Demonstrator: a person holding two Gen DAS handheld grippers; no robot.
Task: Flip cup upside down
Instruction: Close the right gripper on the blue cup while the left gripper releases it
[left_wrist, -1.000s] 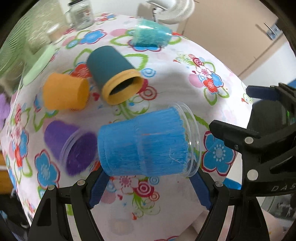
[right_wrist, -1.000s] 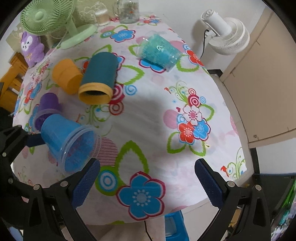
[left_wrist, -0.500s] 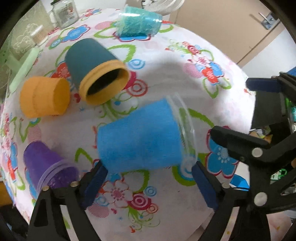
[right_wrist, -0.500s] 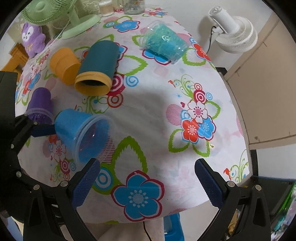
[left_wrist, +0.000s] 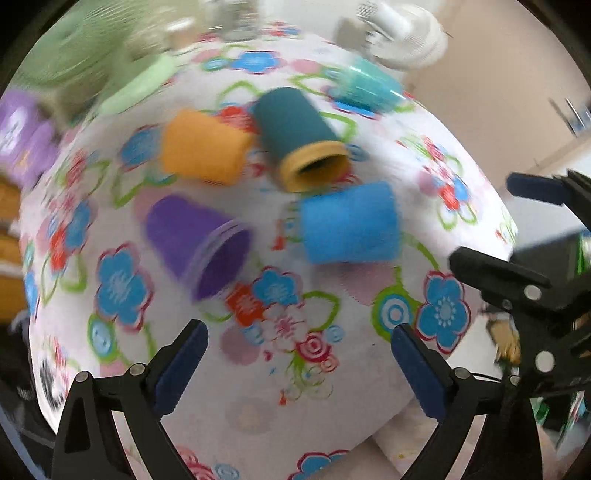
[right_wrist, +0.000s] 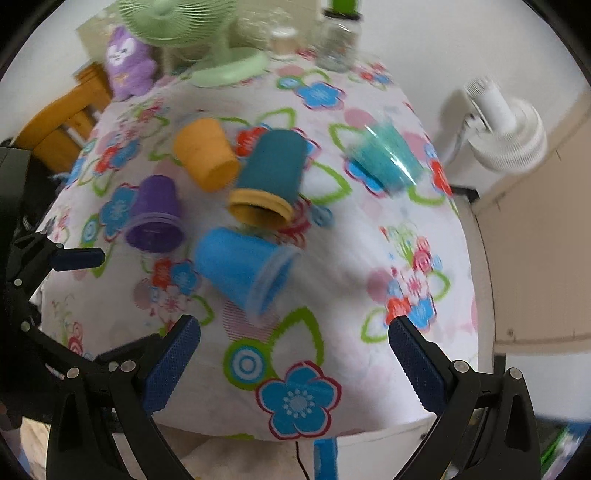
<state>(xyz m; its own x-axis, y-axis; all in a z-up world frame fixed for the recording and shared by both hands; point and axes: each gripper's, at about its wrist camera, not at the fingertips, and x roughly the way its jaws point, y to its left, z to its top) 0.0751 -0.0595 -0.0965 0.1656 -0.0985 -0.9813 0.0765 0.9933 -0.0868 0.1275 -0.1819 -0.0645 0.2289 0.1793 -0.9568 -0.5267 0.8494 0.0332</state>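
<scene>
A blue cup lies tilted on the flowered tablecloth, its clear rim toward the right; it also shows in the right wrist view. My left gripper is open and empty, pulled back from the blue cup. My right gripper is open and empty near the table's front edge. A purple cup, an orange cup, a dark teal cup with a yellow rim and a turquoise cup lie on their sides behind it.
A green fan, a purple plush toy and glass jars stand at the table's far end. A white fan stands off the table at the right. A wooden chair is at the left.
My left gripper has let go of the blue cup and drawn back. The cup has dropped onto the tablecloth. Both views are blurred by motion.
</scene>
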